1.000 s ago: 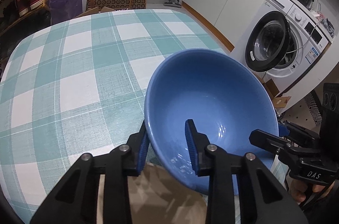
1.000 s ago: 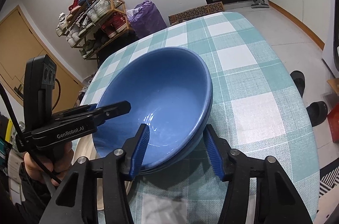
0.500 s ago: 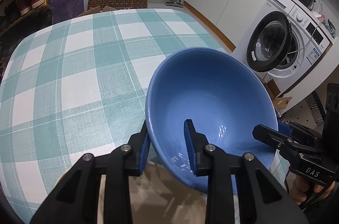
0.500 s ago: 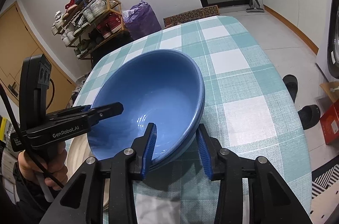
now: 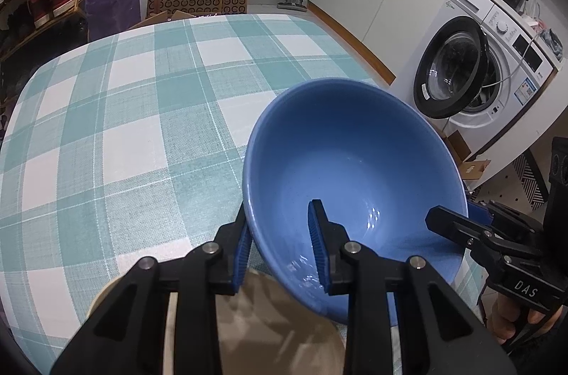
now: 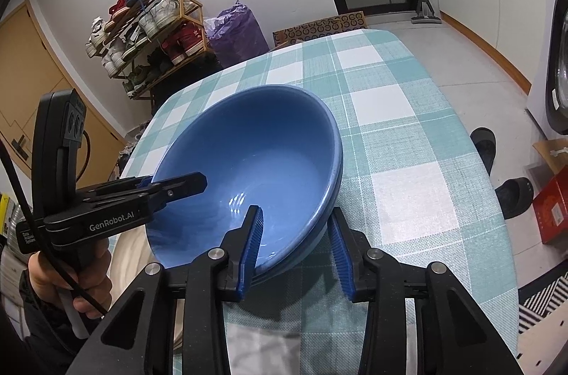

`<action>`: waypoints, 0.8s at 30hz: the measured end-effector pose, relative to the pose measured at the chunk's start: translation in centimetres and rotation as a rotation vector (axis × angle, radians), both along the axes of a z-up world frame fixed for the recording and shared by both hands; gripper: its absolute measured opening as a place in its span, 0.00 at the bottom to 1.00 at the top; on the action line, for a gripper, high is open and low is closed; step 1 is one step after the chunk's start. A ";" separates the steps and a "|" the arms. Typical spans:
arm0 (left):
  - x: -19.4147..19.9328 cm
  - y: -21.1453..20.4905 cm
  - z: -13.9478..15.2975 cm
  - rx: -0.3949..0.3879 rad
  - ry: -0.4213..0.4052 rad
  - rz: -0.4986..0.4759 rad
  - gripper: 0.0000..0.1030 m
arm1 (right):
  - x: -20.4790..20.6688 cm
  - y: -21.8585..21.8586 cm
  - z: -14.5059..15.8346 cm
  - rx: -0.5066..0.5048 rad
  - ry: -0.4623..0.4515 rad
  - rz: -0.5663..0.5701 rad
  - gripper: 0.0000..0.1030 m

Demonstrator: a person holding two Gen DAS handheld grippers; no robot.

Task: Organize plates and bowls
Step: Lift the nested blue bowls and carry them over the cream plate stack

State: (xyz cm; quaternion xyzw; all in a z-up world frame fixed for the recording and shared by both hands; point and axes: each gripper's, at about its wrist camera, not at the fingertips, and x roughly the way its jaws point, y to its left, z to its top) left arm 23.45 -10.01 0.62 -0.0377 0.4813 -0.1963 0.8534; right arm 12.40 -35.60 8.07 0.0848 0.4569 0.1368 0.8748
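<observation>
Two nested blue bowls (image 6: 255,162) are tipped over the near end of the checked table (image 6: 408,169); the left wrist view shows only the top bowl (image 5: 355,169). My left gripper (image 5: 280,251) is shut on the near-left rim, one pad inside and one outside. It also shows in the right wrist view, left gripper (image 6: 174,181). My right gripper (image 6: 296,249) is shut on the opposite rim, across both bowls. Under the bowls lies a beige plate (image 5: 269,321); whether the bowls rest on it is hidden.
The teal-and-white cloth (image 5: 124,126) stretches bare beyond the bowls. A washing machine (image 5: 472,73) with its door open stands right of the table. A shoe rack (image 6: 149,31) and a purple bag (image 6: 234,31) are at the far left. Slippers (image 6: 511,194) lie on the floor.
The right gripper's jaws have narrowed from standing apart around the rim to pressing on it. The bowls and the left gripper have kept their place.
</observation>
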 end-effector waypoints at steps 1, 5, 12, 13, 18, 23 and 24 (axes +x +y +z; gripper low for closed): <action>0.0 -0.1 0.1 0.000 -0.002 -0.002 0.28 | 0.0 -0.1 0.1 -0.002 -0.002 -0.001 0.37; -0.2 -0.4 0.5 -0.002 -0.009 -0.008 0.28 | -0.3 -0.4 0.3 -0.004 -0.009 -0.005 0.37; -0.7 -0.9 1.3 -0.005 -0.026 -0.017 0.28 | -1.0 -1.0 1.2 -0.004 -0.033 -0.016 0.37; -0.8 -1.0 1.5 -0.007 -0.030 -0.017 0.28 | -1.1 -1.0 1.3 -0.003 -0.036 -0.017 0.37; -1.3 -1.2 2.3 -0.008 -0.048 -0.020 0.28 | -1.8 -1.3 2.2 -0.003 -0.056 -0.018 0.37; -1.9 -1.3 3.0 -0.008 -0.064 -0.020 0.28 | -2.7 -1.3 3.0 -0.004 -0.073 -0.016 0.37; -2.0 -1.2 3.2 -0.008 -0.067 -0.019 0.28 | -2.9 -1.3 3.2 -0.004 -0.077 -0.015 0.37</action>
